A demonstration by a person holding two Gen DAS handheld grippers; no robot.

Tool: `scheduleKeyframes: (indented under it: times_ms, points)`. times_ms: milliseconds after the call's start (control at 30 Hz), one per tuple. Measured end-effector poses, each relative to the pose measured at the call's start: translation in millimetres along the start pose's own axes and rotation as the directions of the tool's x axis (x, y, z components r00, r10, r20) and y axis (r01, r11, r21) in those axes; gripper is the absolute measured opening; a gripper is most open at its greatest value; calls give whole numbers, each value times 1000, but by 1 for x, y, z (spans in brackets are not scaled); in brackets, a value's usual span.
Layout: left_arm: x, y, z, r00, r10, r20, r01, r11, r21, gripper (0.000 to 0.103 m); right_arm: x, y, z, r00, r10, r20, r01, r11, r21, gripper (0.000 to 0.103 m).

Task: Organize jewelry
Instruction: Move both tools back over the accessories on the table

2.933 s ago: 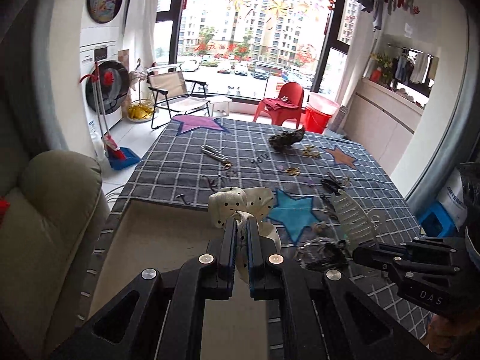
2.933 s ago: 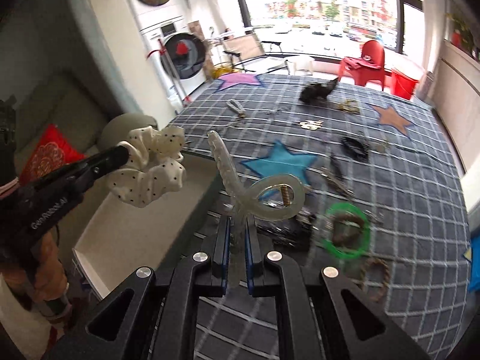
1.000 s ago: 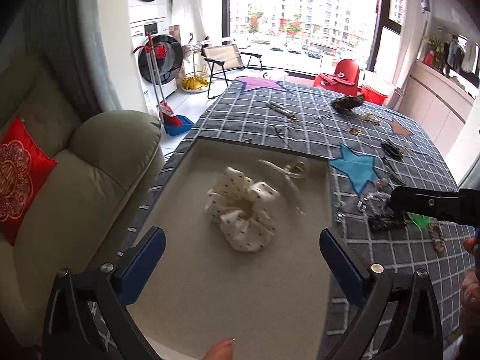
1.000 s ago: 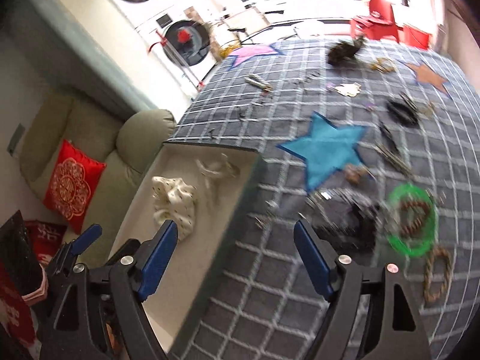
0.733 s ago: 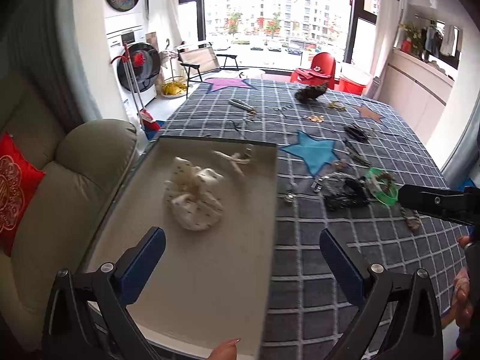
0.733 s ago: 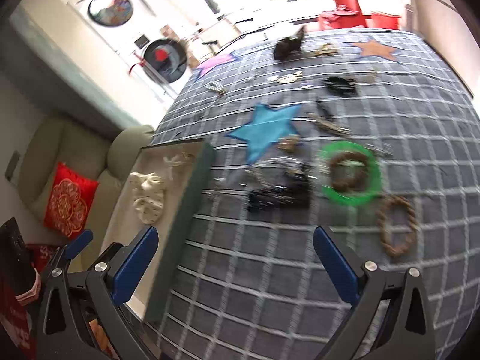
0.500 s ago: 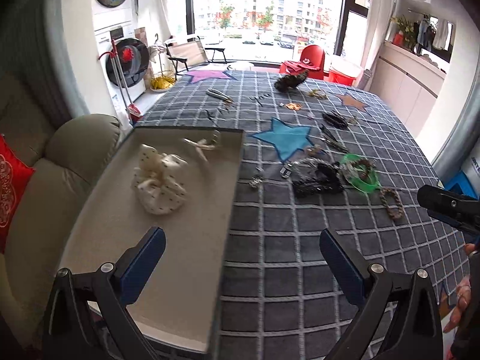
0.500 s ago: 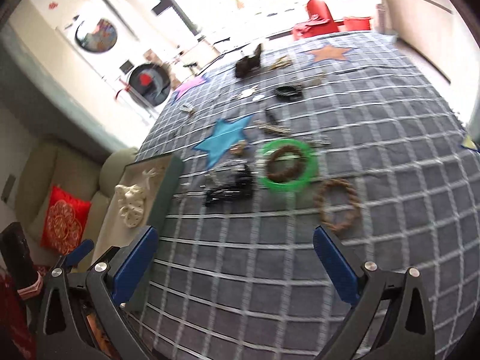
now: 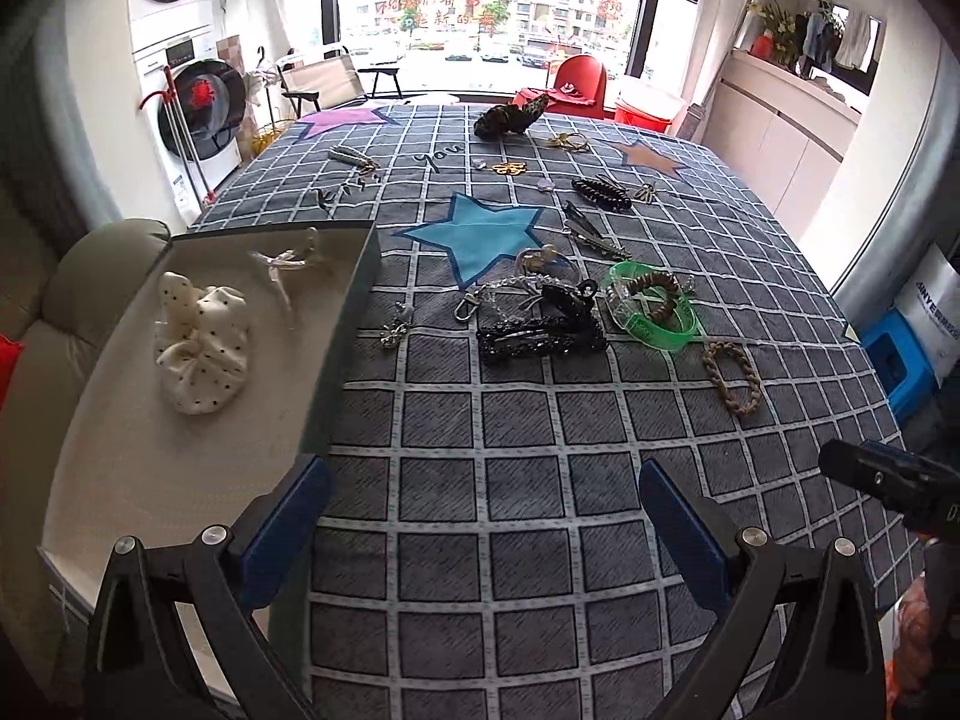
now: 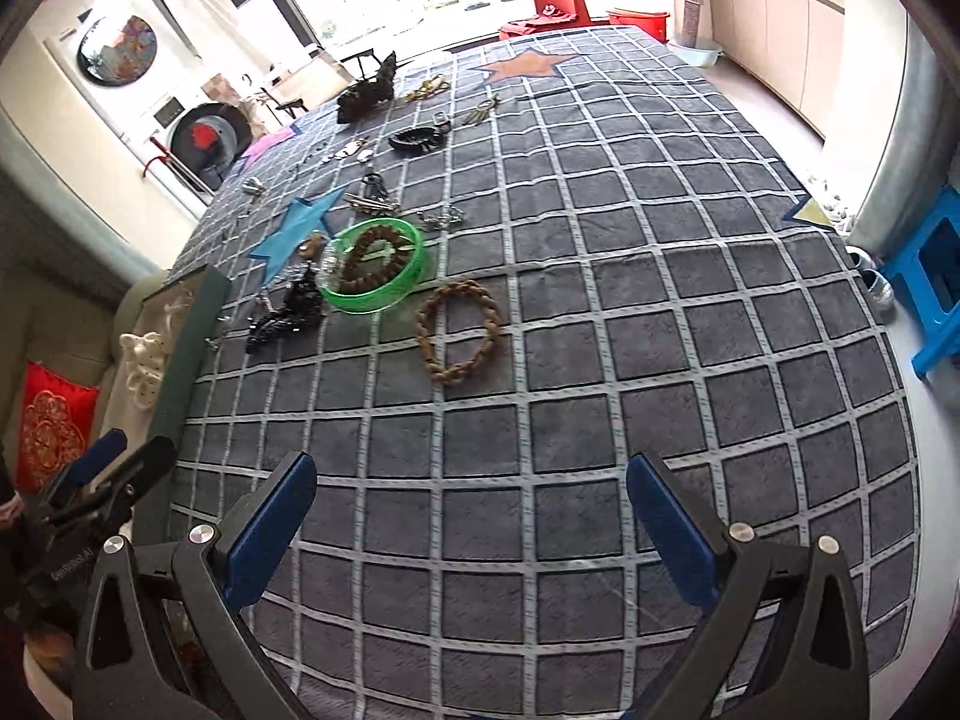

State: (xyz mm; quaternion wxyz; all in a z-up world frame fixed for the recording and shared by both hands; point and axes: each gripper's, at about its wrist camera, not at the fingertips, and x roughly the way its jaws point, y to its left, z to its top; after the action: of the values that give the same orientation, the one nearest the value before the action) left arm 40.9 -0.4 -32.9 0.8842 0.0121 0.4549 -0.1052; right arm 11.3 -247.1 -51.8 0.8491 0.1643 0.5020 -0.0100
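Note:
A shallow tray point(image 9: 336, 360) at the table's left holds a white dotted scrunchie point(image 9: 201, 348) and a clear hair claw point(image 9: 288, 264). On the grey checked cloth lie a black hair clip point(image 9: 540, 336), a green bangle point(image 9: 654, 315) and a braided tan bracelet point(image 9: 732, 378); these also show in the right wrist view: black hair clip point(image 10: 288, 312), green bangle point(image 10: 375, 273), bracelet point(image 10: 459, 330). My left gripper point(image 9: 483, 528) is open and empty, near the tray's corner. My right gripper point(image 10: 471, 525) is open and empty, short of the bracelet.
More clips and trinkets lie farther back, among them a dark scrunchie point(image 9: 507, 117) and a black claw point(image 9: 600, 192). A beige armchair point(image 9: 78, 276) stands left of the table. A blue stool point(image 10: 936, 276) stands at the right edge.
Both grippers let go of the scrunchie and the clear claw, which now lie in the tray. Both grippers opened and swung right, over the cloth.

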Motion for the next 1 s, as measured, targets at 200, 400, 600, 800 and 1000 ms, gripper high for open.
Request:
scheduleKeyframes:
  times_ms: [200,400,600,800,1000]
  points:
    - [16,-2,14,1000,-6,-13,6,1000,-10,103,7,1,5,999,-37,1,37,999,-29,103]
    - [31,-10,26,1000,-16,-2,16,999,35,103,22,4,12,998,-67,1,67,996,-54,103]
    - [47,-17,35,1000,-15,0,15,996,90,103,36,11,19,995,-100,-2,99,991,-90,103]
    - [61,-12,45,999,-43,-32,45,997,67,103,48,14,24,992,-127,-1,126,985,-120,103]
    - [69,-19,64,997,-75,-20,76,996,48,93,60,20,30,986,-165,13,165,975,-150,101]
